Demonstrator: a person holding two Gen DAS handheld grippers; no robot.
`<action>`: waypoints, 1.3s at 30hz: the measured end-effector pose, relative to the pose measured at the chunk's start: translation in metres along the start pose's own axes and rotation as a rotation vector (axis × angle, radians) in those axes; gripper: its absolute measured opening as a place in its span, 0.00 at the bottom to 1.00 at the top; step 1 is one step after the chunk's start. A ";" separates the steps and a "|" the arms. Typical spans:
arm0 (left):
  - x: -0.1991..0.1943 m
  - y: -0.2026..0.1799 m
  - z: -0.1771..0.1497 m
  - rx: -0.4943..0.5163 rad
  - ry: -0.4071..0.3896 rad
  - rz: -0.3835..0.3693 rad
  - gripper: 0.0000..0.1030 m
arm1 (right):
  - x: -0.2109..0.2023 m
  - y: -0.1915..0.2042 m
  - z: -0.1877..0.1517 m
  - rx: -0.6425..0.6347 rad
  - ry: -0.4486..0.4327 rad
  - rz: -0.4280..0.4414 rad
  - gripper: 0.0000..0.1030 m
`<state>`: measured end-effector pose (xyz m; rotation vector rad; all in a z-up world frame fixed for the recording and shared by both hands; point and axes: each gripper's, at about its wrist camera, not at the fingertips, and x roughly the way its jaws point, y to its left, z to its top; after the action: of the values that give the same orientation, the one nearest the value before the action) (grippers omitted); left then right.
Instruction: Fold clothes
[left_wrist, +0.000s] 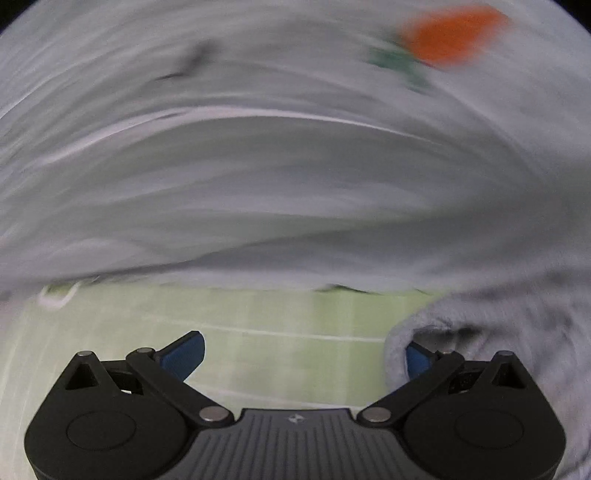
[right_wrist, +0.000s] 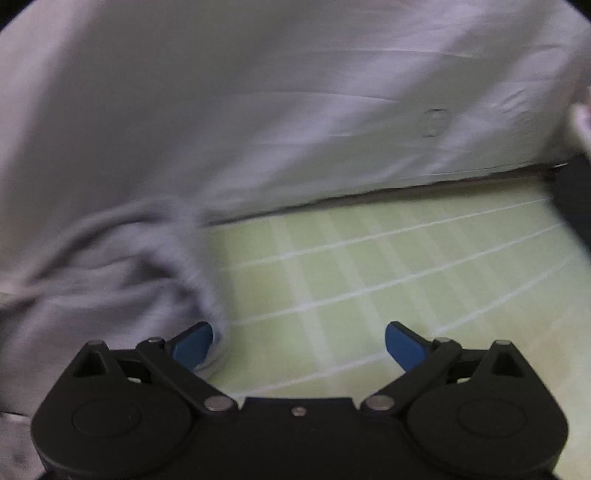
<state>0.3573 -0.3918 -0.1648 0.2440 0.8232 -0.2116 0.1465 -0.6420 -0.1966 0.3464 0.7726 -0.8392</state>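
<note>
Left hand-held gripper (left_wrist: 304, 356): jaws are spread wide, nothing is held between them. Its blue left pad (left_wrist: 184, 354) is seen clear over the green checked bench cover (left_wrist: 280, 325). Its right pad (left_wrist: 417, 360) is partly hidden by a fuzzy grey fabric edge (left_wrist: 480, 332), which is draped just over and beside that fingertip; whether contact is made cannot be told. Beyond the cover, most of the left wrist view is filled by a pale grey garment (left_wrist: 258, 166), heavily smeared by motion blur. An orange patch (left_wrist: 452, 35) with a green mark (left_wrist: 399, 62) beside it is noted on the garment at upper right; the print's shape cannot be made out.

Right hand-held gripper (right_wrist: 299, 345): jaws are likewise wide apart, with only the checked bench cover (right_wrist: 351, 277) seen between the pads. Its left pad (right_wrist: 194, 345) is touched, or very nearly touched, by a bunched grey fold (right_wrist: 122, 266) of the garment (right_wrist: 277, 92). Its right pad (right_wrist: 404, 347) is seen free over the cover. The garment lies spread across the far and left parts of the view, with its straight lower edge resting on the cover. A small faint oval mark (right_wrist: 436, 122) is noted on the cloth at upper right; it is blurred.
</note>
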 end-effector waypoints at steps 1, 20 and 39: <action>-0.006 0.007 -0.002 -0.027 -0.012 -0.015 1.00 | -0.004 -0.002 -0.002 -0.009 -0.010 -0.007 0.98; -0.147 0.123 -0.054 -0.413 -0.208 -0.204 1.00 | -0.174 -0.003 -0.018 -0.065 -0.360 0.067 0.98; -0.162 0.166 -0.167 -0.307 -0.034 -0.170 1.00 | -0.239 -0.018 -0.102 -0.179 -0.273 0.072 0.99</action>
<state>0.1796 -0.1700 -0.1317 -0.1185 0.8317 -0.2442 -0.0170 -0.4688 -0.0913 0.0963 0.5714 -0.7257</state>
